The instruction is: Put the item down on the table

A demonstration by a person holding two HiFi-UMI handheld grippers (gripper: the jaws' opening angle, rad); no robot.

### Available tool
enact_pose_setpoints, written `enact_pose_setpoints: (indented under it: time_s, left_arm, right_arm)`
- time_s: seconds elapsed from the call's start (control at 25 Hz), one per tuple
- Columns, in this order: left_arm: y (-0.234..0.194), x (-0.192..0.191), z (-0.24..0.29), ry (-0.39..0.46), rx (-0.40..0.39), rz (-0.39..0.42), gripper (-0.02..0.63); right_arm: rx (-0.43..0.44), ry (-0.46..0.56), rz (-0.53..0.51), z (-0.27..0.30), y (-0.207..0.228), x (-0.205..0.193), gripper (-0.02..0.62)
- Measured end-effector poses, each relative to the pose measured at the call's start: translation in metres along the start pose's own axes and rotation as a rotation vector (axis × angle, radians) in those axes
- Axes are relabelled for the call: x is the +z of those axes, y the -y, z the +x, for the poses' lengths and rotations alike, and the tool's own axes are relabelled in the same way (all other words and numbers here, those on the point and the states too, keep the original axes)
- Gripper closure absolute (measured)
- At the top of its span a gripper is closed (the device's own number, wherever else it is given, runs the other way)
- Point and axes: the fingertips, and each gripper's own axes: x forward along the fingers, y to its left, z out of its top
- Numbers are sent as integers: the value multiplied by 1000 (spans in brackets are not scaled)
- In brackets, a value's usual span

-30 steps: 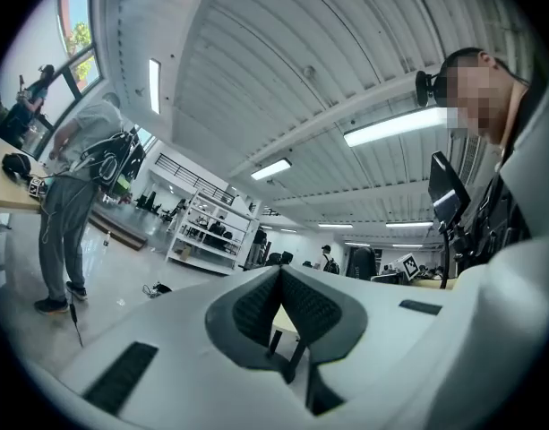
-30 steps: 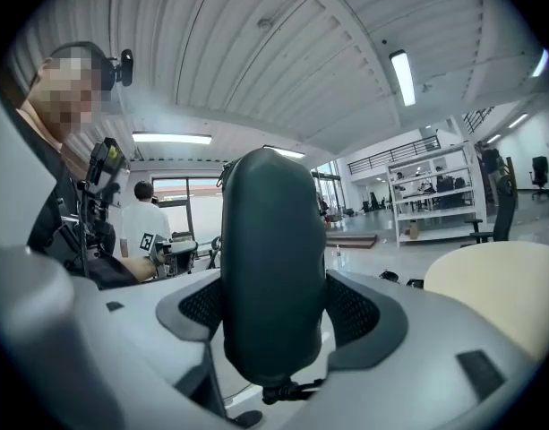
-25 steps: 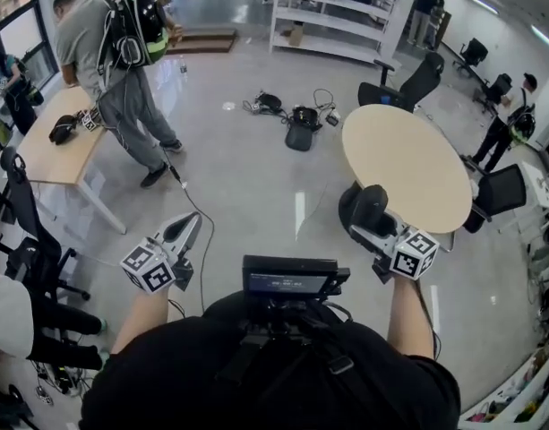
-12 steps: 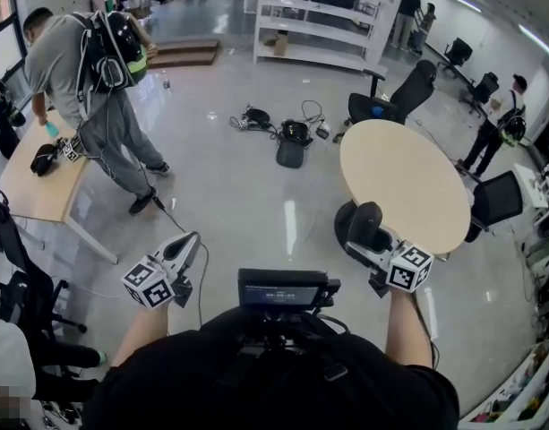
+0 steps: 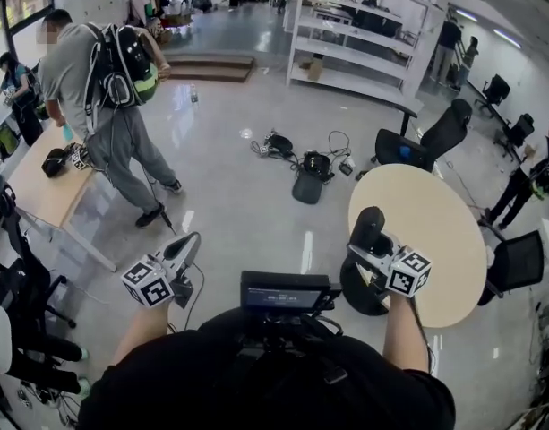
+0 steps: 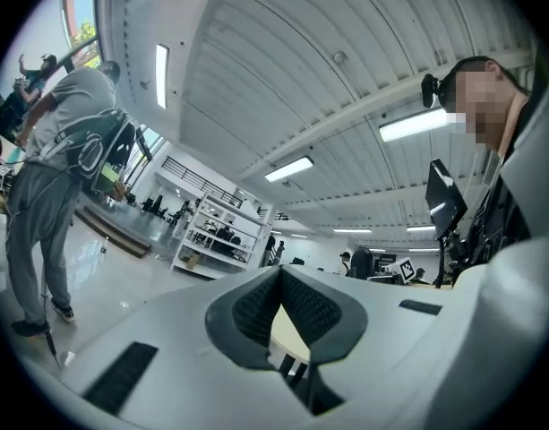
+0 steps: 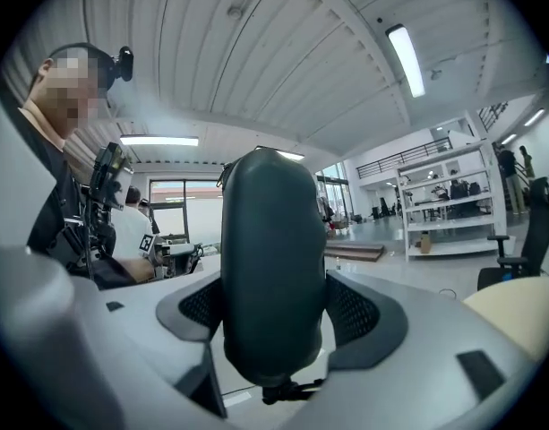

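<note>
Your main risk is letting go too early. In the head view the dark rounded item (image 5: 371,228) sits just at the near left rim of the round table (image 5: 440,240), with bare floor and what looks like a black office chair (image 5: 357,287) below that rim. If you release here it could catch the edge or miss the top altogether, so bring it well over the tabletop before you open. The second risk is the item's shape. It looks smooth and oblong, and it stands tall above the jaws, so it could pivot in the grip if you tilt your wrist. Set down on its end, it would likely topple and roll toward the rim. Your right gripper (image 5: 367,245) is clamped on the item's lower half, with both ribbed pads pressed against its sides in the right gripper view, where the dark rounded item (image 7: 272,267) fills the gap of the right gripper (image 7: 274,310). Your left gripper (image 5: 183,247) is held low over the floor, well apart from the table. Its tips meet and nothing lies between them in the left gripper view (image 6: 280,280).
</note>
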Motion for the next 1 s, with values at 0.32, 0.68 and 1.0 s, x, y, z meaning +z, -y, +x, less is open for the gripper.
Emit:
enact_pose_setpoints:
  time_s: [0.32, 0.68, 1.0]
  left_arm:
    - [18, -11, 124, -21, 19, 35, 604]
    - [-21, -21, 219, -68, -25, 1, 604]
    - [-107, -8, 318, -70, -201, -7, 604]
  right_arm:
    - [63, 19, -15, 4, 128, 28, 252]
    - [4, 6, 18, 15, 209, 25, 252]
    - [-166, 21, -8, 61, 269, 62, 252]
